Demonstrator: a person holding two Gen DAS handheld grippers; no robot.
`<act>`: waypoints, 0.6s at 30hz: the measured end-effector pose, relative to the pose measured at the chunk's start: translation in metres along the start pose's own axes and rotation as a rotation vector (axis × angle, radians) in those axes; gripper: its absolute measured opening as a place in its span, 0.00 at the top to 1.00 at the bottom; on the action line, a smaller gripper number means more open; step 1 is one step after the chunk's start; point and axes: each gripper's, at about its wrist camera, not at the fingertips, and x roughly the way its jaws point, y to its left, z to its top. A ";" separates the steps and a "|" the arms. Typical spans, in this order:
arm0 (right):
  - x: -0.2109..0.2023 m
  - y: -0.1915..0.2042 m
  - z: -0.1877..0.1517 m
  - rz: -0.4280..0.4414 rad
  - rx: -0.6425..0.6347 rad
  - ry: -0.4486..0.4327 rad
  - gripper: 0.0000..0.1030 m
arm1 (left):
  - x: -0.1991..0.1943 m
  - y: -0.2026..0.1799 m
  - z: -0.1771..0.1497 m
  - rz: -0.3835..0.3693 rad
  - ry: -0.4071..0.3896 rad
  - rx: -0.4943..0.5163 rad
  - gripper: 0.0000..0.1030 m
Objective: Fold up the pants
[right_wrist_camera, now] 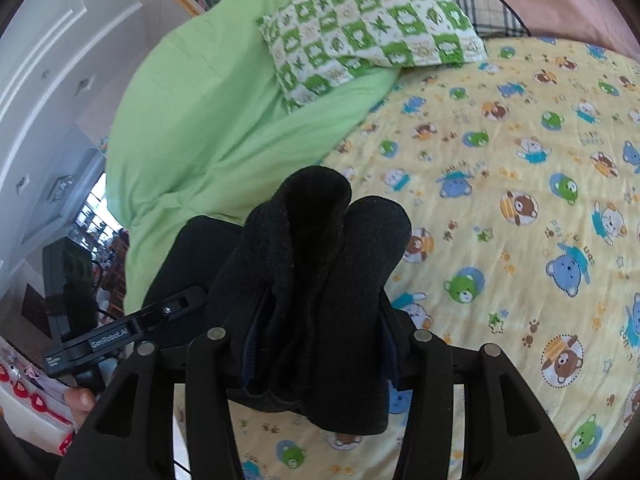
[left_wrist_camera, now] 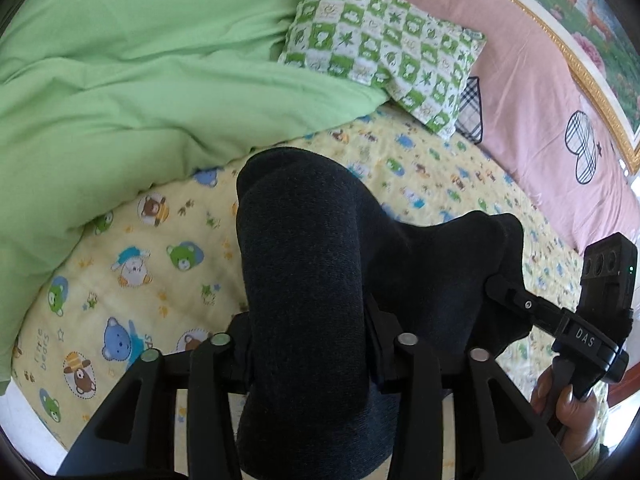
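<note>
The dark charcoal knit pants [left_wrist_camera: 304, 280] hang bunched between both grippers, lifted above the yellow bear-print bed sheet [left_wrist_camera: 132, 272]. My left gripper [left_wrist_camera: 308, 344] is shut on a thick fold of the pants, which covers its fingertips. In the left wrist view my right gripper [left_wrist_camera: 504, 288] shows at the right, clamped on another part of the same cloth. In the right wrist view the pants [right_wrist_camera: 320, 280] bulge in two folds out of my shut right gripper [right_wrist_camera: 320, 344], and my left gripper [right_wrist_camera: 176, 308] shows at the lower left, holding the cloth.
A green duvet [left_wrist_camera: 140, 80] is heaped at the left of the bed. A green-and-white checked pillow [left_wrist_camera: 384, 48] lies at the head, beside pink bedding [left_wrist_camera: 532, 80] with plaid hearts. The sheet [right_wrist_camera: 520, 200] spreads to the right. A white wardrobe [right_wrist_camera: 48, 60] stands at the far left.
</note>
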 end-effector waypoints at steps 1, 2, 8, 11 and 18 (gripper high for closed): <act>0.001 -0.002 -0.002 -0.014 0.000 0.000 0.46 | 0.001 0.003 -0.002 -0.005 0.003 -0.006 0.51; 0.001 -0.005 -0.003 -0.026 -0.001 0.000 0.44 | 0.001 0.006 -0.004 -0.008 0.004 -0.010 0.47; 0.003 -0.031 -0.009 -0.044 0.024 -0.002 0.36 | 0.005 0.029 -0.013 -0.040 0.000 -0.023 0.29; 0.004 -0.047 -0.013 -0.032 0.042 -0.004 0.29 | 0.015 0.039 -0.016 -0.082 0.030 -0.055 0.27; -0.001 -0.059 -0.020 -0.009 0.045 -0.019 0.27 | 0.013 0.032 -0.017 -0.044 0.025 -0.031 0.25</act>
